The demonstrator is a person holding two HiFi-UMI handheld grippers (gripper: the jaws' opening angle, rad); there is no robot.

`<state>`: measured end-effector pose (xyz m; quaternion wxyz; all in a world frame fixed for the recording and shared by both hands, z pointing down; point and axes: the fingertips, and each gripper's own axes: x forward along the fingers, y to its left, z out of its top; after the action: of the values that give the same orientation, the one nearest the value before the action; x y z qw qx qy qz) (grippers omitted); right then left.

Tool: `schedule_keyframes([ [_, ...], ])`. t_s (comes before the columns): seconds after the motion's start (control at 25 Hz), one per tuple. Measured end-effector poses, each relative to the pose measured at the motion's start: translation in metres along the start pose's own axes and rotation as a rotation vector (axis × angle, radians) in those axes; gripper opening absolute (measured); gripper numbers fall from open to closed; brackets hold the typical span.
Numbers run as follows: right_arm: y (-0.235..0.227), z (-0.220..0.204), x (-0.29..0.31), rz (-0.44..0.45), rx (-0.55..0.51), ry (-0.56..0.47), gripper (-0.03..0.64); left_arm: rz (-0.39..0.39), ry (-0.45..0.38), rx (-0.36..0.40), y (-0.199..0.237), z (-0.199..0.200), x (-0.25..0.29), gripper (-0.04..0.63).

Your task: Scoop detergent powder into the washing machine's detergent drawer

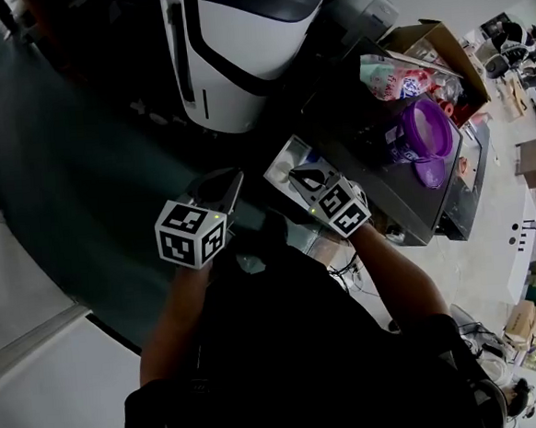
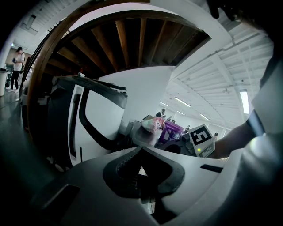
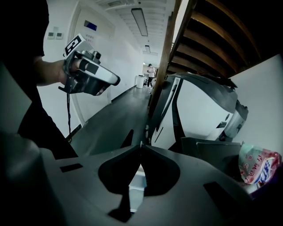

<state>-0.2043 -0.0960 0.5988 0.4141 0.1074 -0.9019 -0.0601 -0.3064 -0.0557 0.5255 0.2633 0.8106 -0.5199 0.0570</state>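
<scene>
1. Stage: the reach has not yet begun. No scoop is held and, as far as can be judged, no powder has been moved.
2. Left hand-held gripper: jaws closed tip to tip with nothing between them. You hold it low in front of your body, pointing toward the washing machine.
3. Right hand-held gripper: jaws likewise pressed together and empty. It sits just beside the left one, above a white tray-like compartment. This may be the detergent drawer, but that cannot be told for sure.
4. Detergent supplies: a purple tub and a pink printed bag stand on the dark counter. They are to your right, well apart from both grippers. No scoop can be made out.
5. Handling advice: part one set of jaws before you reach the tub, and come at the scoop handle from above. Keep the other gripper free to steady the tub, which looks light and may slide.
6. Pose: both forearms are bent and tucked close to your torso. The marker cubes face up, and the grippers are roughly level and angled forward.
</scene>
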Motion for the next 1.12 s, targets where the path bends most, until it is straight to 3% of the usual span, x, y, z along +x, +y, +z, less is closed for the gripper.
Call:
schedule_keyframes([
  [0.4, -0.006, -0.001, -0.002, -0.023, -0.115, 0.049, 0.018, -0.004, -0.014, -0.006, 0.002, 0.005, 0.004, 0.008],
  [1.12, -0.017, -0.005, 0.004, -0.026, -0.193, 0.077, 0.018, 0.013, -0.013, -0.023, 0.013, 0.009, 0.014, 0.008],
])
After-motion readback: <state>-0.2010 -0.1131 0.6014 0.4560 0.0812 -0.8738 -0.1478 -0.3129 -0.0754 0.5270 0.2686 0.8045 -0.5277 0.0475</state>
